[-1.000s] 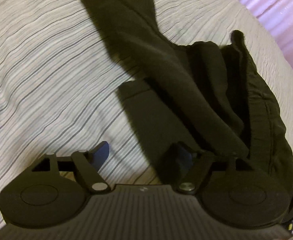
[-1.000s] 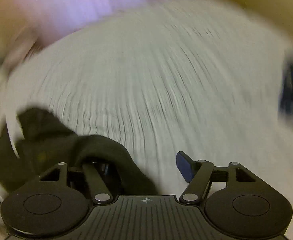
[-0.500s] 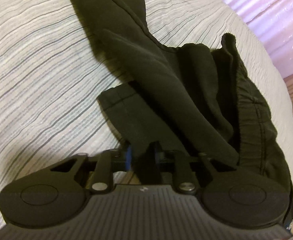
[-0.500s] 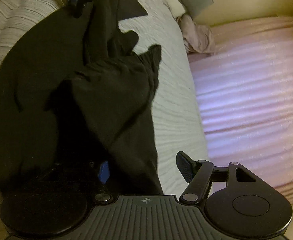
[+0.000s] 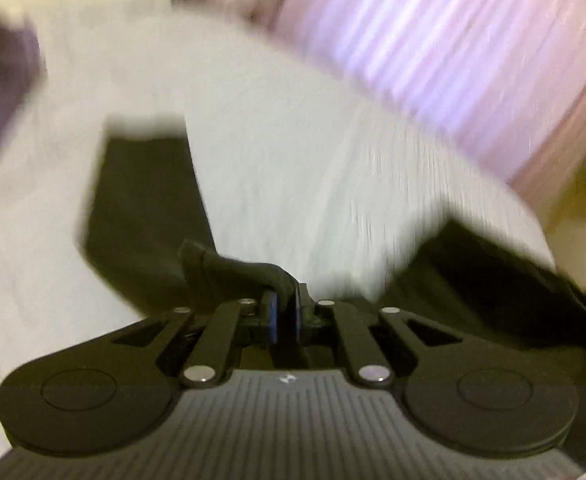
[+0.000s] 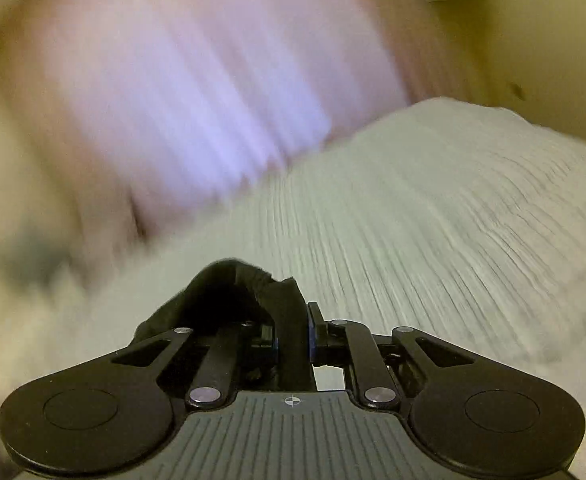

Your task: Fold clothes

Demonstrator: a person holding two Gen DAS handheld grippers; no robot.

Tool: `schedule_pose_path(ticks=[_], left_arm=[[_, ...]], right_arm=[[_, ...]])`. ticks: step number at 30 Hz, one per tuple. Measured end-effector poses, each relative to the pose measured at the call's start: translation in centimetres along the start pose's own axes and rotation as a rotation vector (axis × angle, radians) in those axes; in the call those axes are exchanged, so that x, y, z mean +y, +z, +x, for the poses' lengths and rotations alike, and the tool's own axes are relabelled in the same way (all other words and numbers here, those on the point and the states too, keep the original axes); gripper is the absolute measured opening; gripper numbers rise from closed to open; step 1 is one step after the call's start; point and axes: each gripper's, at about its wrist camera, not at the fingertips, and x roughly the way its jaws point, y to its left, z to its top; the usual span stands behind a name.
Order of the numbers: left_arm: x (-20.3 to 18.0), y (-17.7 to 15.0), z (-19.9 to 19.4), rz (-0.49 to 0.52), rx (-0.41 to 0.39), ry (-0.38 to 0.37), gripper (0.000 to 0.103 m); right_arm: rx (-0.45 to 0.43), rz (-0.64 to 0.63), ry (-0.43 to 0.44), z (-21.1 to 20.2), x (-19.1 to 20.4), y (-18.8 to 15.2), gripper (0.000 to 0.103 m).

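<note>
A pair of black trousers [image 5: 145, 216] lies on a white striped bedspread [image 5: 313, 184]. My left gripper [image 5: 286, 312] is shut on a fold of the black fabric, with one leg stretching away at the left and more cloth [image 5: 513, 280] at the right. My right gripper [image 6: 292, 330] is shut on another bunch of the black trousers [image 6: 229, 292], which sticks up between the fingers. Both views are blurred by motion.
The bedspread [image 6: 433, 220] fills the right wrist view. A pink ribbed blanket [image 5: 433, 52] lies beyond the bed; it also shows in the right wrist view [image 6: 197, 92]. A yellowish wall [image 6: 541, 40] is at the far right.
Both grippers have closed on the trousers; the right was open half a second ago. Both cameras have swung fast, so the views now face the bedspread and pink blanket.
</note>
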Motion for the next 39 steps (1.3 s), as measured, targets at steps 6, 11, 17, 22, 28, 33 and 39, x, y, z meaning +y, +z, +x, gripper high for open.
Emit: schedule_pose_path(ticks=[6,11,17,22,28,33,39], left_arm=[[4.5,5.0,-7.3,0.056,-0.165,-0.011,0.009],[11.0,-1.6,-8.3,0.054,0.029,0.232,0.011],[19.0,-11.4,-5.3,-0.135,0.352,0.45,0.015],[19.1,-11.9,-4.7,-0.227,0.296,0.442,0.036],[22.4,-12.7,-4.4,-0.402,0.27,0.42,0.041],[23.6,-13.2,-3.5,-0.434,0.242,0.401,0.008],[21.5,-10.5,-6.5,-0.252,0.078,0.313,0.008]], right_arm=[[-0.139,0.394,-0.074,-8.4,-4.9,-2.2,0.013],[0.179,0.632,-0.332,-16.5,-11.9,-13.3,0.028],[0.294,0.585,-0.516,-20.7,-17.1,-18.1,0.067],[0.199,0.523,-0.468,-20.0,-17.6,-17.4,0.073],[0.177,0.599,-0.452,-17.8,-19.8,-18.8,0.073],[0.2,0.602,-0.455,-15.6,-20.7,-19.4,0.007],[0.158,0.439,-0.422,-18.8,-17.2,-16.5,0.005]])
